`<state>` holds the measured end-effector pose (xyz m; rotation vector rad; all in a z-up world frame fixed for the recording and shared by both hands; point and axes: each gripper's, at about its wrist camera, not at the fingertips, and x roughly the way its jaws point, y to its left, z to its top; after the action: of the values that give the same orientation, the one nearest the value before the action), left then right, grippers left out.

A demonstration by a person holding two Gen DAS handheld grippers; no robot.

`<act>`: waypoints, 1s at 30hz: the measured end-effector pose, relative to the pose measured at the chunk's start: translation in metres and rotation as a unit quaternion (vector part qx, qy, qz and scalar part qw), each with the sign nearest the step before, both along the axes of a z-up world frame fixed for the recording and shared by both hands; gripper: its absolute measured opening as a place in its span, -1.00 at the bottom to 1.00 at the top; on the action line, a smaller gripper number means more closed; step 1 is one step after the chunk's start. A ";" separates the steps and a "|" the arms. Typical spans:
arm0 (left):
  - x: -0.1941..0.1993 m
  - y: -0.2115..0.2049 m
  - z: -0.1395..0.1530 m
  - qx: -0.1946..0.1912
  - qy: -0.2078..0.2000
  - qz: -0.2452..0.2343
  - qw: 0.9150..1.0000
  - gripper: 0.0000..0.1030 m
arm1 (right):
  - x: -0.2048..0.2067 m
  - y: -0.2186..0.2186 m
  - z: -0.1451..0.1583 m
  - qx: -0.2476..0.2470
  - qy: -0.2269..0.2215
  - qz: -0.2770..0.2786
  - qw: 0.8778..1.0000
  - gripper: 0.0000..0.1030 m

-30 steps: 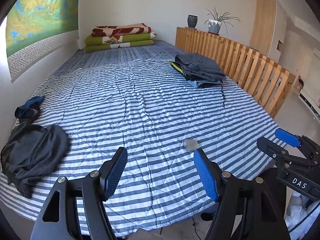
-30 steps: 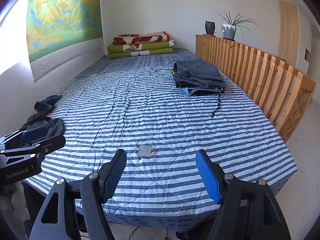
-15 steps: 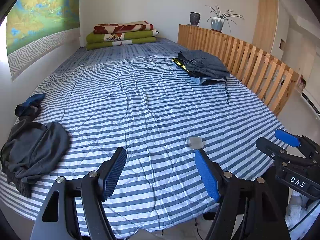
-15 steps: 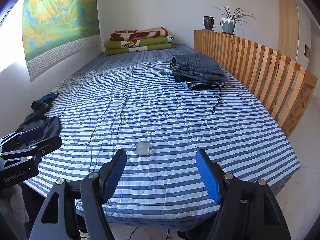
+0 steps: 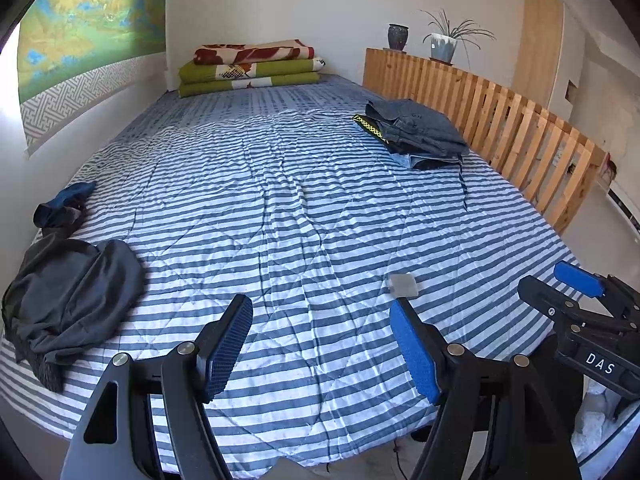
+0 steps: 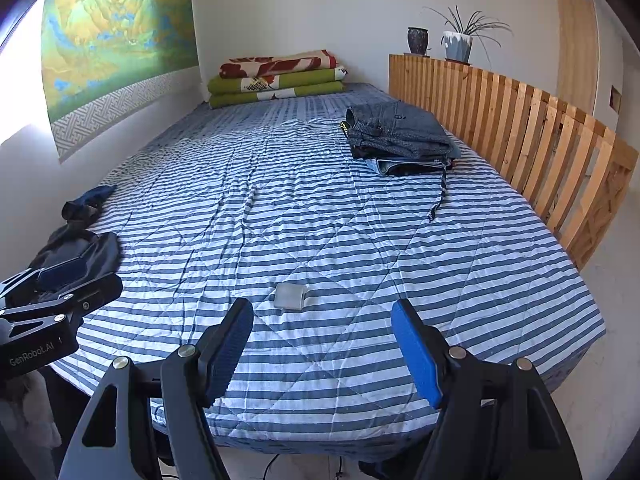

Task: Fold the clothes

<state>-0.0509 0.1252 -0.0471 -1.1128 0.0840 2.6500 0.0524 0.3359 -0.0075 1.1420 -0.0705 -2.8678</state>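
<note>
At the bed's (image 5: pixel 304 208) left edge lies one crumpled dark garment (image 5: pixel 72 292), off to the left of the left hand-held gripper (image 5: pixel 322 346) and well apart from the right hand-held gripper (image 6: pixel 322 346). One stack of folded clothes (image 5: pixel 416 132) sits by the right edge near the wooden rail (image 5: pixel 516 128), and one small grey object (image 6: pixel 290 296) lies near the foot edge. Both hand-held grippers hang spread wide over the striped cover, holding and touching nothing.

Bright daylight from the left, blown-out glare at that edge; sharp focus, strong fisheye bending, dark corners.
</note>
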 end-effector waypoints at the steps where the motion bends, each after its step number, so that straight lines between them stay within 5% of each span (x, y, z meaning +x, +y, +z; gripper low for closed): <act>1: 0.000 0.000 0.000 0.000 0.000 0.001 1.000 0.44 | 0.000 -0.001 0.000 0.000 0.000 0.000 1.000 0.32; 30: -0.003 0.009 -0.008 -0.001 -0.010 0.001 1.000 0.44 | -0.006 -0.006 -0.009 -0.003 -0.013 0.009 1.000 0.32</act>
<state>-0.0542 0.1342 -0.0549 -1.1409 0.0819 2.6410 0.0463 0.3303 -0.0166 1.1718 -0.0686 -2.8364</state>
